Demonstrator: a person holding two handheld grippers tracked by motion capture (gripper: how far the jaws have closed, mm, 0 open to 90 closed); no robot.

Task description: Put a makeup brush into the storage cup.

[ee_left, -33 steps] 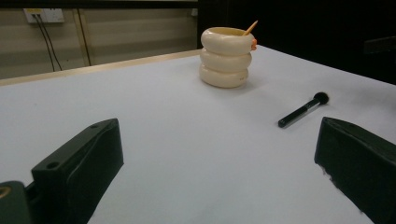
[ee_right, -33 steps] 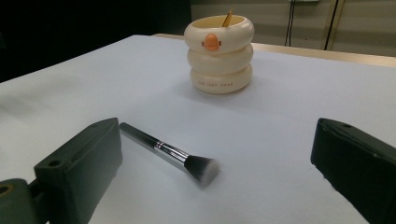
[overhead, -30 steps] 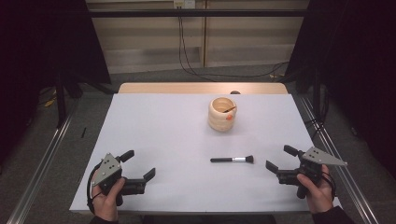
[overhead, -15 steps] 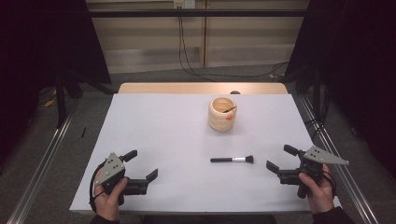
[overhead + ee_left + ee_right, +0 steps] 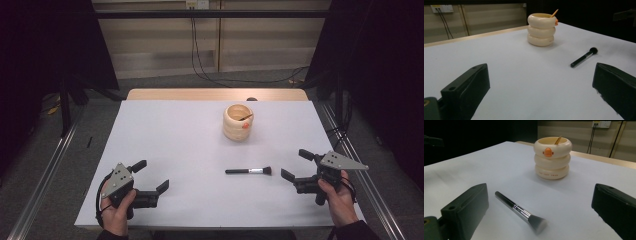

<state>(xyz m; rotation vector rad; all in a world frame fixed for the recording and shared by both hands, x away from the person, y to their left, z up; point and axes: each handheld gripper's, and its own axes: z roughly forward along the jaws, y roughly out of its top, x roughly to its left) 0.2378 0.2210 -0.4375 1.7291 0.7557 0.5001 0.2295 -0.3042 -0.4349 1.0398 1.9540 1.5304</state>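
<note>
A cream ringed holder with an orange button stands right of centre toward the back, a thin stick leaning inside it; it also appears in the left gripper view and the right gripper view. A black makeup brush lies flat in front of it, bristles to the right. My left gripper rests open near the front left corner. My right gripper is open at the front right, a short way right of the brush's bristles. Nothing is between either pair of jaws.
A white sheet covers the table; a wooden edge shows at the back. Metal rails run along both sides. Cables hang down the back wall.
The left gripper has shifted slightly toward the right along the front edge. The right gripper, brush and holder stay where they were.
</note>
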